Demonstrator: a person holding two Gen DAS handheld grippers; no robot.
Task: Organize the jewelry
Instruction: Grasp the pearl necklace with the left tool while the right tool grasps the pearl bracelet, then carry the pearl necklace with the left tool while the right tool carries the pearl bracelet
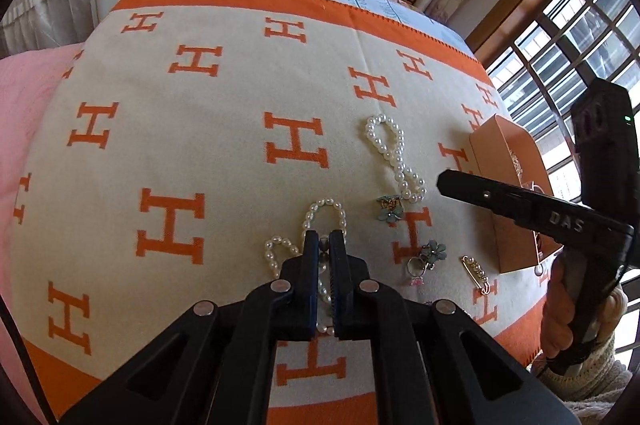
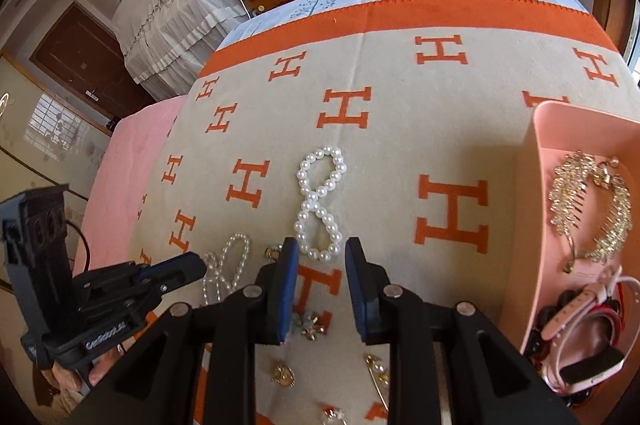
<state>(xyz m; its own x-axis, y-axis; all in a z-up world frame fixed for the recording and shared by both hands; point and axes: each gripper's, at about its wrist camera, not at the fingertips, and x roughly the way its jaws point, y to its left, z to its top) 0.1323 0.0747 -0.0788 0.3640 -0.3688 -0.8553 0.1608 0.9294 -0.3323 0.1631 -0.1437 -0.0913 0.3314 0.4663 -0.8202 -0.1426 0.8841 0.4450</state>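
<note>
A small-pearl strand [image 1: 324, 225] on the bed's H-patterned blanket [image 1: 200, 129] is pinched by the left gripper [image 1: 324, 245], its middle hidden between the pads. The right gripper [image 2: 322, 257] is spread above a figure-eight pearl bracelet [image 2: 320, 203]. The pink box [image 2: 536, 185] is cut off.

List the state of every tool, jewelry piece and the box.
Left tool: shut on small pearl strand.
Right tool: open, empty.
Large pearl bracelet: loose on blanket, twisted into a figure eight.
Pink box: open, holding a gold piece.
</note>
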